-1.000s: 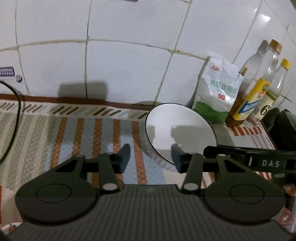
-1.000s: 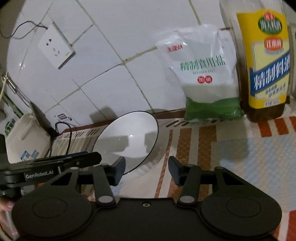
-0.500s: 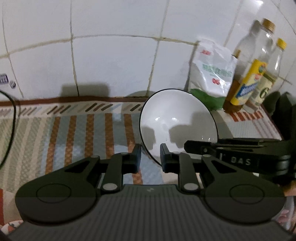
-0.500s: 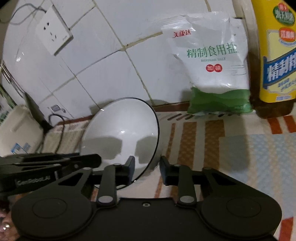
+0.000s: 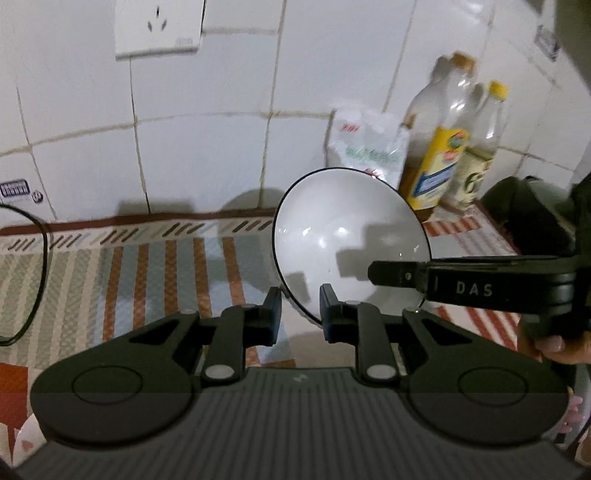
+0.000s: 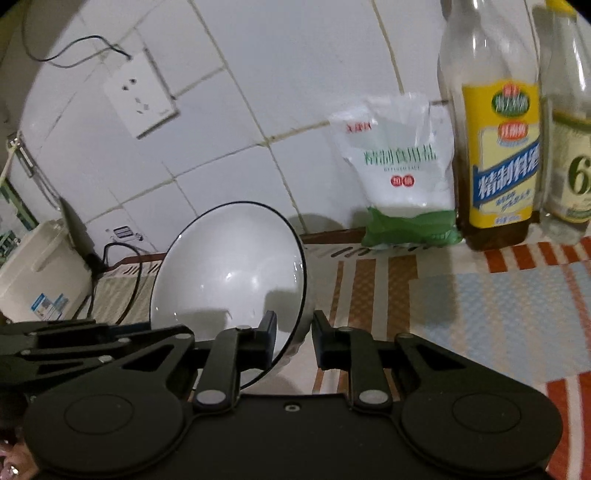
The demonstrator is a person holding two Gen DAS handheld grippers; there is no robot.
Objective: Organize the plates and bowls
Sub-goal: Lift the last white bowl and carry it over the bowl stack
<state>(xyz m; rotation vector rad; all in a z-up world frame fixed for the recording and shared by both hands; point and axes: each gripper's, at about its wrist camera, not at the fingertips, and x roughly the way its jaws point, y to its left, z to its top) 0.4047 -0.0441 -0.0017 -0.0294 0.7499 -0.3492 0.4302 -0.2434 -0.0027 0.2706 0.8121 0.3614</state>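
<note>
Tabletop (image 5: 155, 266) left of left tongs (image 5: 300, 314) lies open; salt bag (image 6: 402, 177) and bottles (image 6: 498, 147) block far right, bowl (image 5: 347, 243) directly ahead.

A white bag of salt (image 6: 402, 177) with a green base leans against the tiled wall, beside a yellow-labelled bottle (image 6: 496, 147) on a striped mat (image 5: 122, 273).

White tiled wall (image 5: 207, 155), wall socket (image 5: 159, 27)

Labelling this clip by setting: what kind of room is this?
Most likely a home kitchen counter: white tiled wall, a salt bag beside cooking bottles, and a white bowl gripped at its rim.
</note>
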